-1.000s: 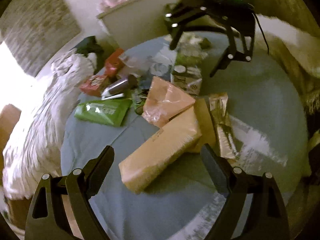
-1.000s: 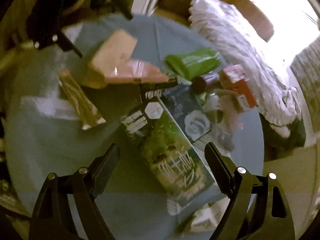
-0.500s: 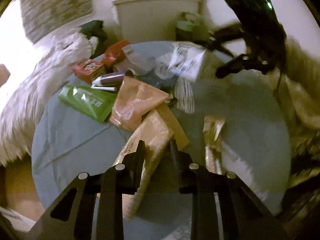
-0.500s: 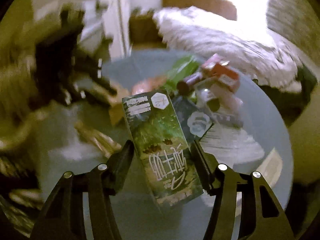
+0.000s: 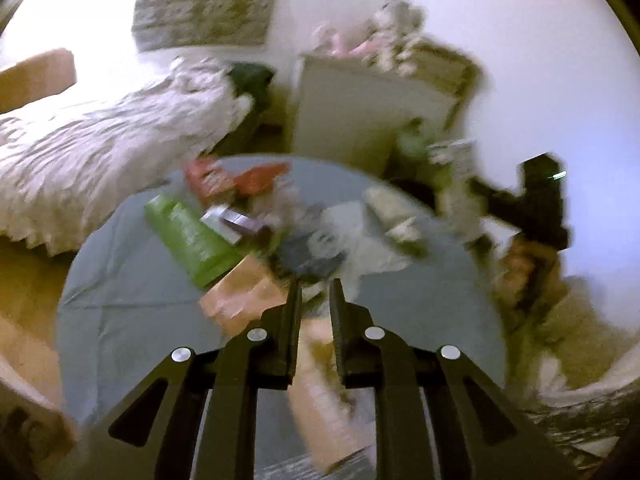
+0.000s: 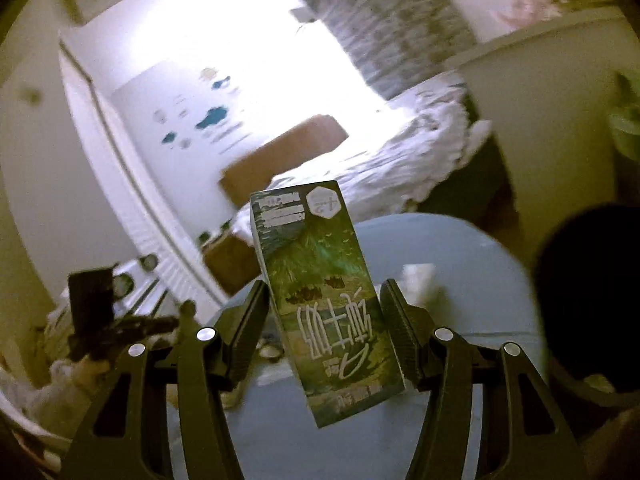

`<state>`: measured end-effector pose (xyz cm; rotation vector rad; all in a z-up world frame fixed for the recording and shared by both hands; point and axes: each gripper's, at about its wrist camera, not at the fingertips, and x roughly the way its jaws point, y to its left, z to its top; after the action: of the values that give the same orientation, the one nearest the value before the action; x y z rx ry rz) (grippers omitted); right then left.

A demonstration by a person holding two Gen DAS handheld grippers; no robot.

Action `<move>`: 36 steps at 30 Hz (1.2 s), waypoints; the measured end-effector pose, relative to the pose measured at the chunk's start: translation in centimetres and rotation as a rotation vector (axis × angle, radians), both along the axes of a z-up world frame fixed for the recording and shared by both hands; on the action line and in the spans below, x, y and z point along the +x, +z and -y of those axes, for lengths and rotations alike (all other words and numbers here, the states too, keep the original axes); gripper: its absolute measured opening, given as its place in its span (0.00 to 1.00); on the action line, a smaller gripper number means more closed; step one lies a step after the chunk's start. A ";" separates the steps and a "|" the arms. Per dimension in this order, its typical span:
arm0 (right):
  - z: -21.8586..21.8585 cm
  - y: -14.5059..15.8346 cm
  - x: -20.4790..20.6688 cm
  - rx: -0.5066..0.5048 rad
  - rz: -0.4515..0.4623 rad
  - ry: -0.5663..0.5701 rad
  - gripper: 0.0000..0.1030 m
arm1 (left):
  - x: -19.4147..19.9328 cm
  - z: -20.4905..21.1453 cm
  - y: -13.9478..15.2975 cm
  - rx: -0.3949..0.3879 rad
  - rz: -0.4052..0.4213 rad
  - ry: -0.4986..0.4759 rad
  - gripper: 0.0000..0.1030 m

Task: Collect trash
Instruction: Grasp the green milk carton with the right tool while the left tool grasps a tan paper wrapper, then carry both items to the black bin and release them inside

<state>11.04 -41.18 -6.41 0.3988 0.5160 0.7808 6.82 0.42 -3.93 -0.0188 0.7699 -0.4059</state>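
Left gripper fingers had just been closing, clamped on tan paper bag, bag lifted at near edge of round blue desk. Right gripper fingers had closed onto green milk carton, carton clear of desk, tilted. Remaining trash mid-desk: green pouch, pink wrapper, red packs toward far edge. Best kept firm on both grips, carried level to bin; bin location not identifiable. Thin bag likely to slip or tear if swung.
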 end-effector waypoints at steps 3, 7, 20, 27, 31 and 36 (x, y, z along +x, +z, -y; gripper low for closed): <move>2.1 -0.7 -0.4 0.018 -0.014 -0.034 0.56 | 0.2 0.2 -2.5 0.099 -0.117 0.036 0.65; 2.9 -1.7 -0.6 0.029 -0.031 -0.057 0.56 | -1.0 0.8 -3.4 0.056 -0.142 0.014 0.83; 3.4 -2.4 -1.9 0.016 -0.026 -0.117 0.56 | 0.1 0.8 -5.8 -0.117 -0.223 0.092 0.21; 4.9 -3.0 -1.1 0.059 -0.082 -0.139 0.53 | 1.1 4.7 -0.8 -0.288 -0.109 0.029 0.21; 7.6 -1.9 -0.6 0.107 -0.049 -0.232 0.52 | 4.3 10.0 0.7 -0.388 -0.118 -0.053 0.21; 14.1 -1.5 1.5 0.134 -0.090 -0.564 0.52 | 11.0 19.4 0.3 -0.437 -0.152 -0.133 0.22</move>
<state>12.56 -55.24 -7.95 0.6705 0.4061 0.2533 17.78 -18.95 -3.60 -0.4135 0.8218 -0.6994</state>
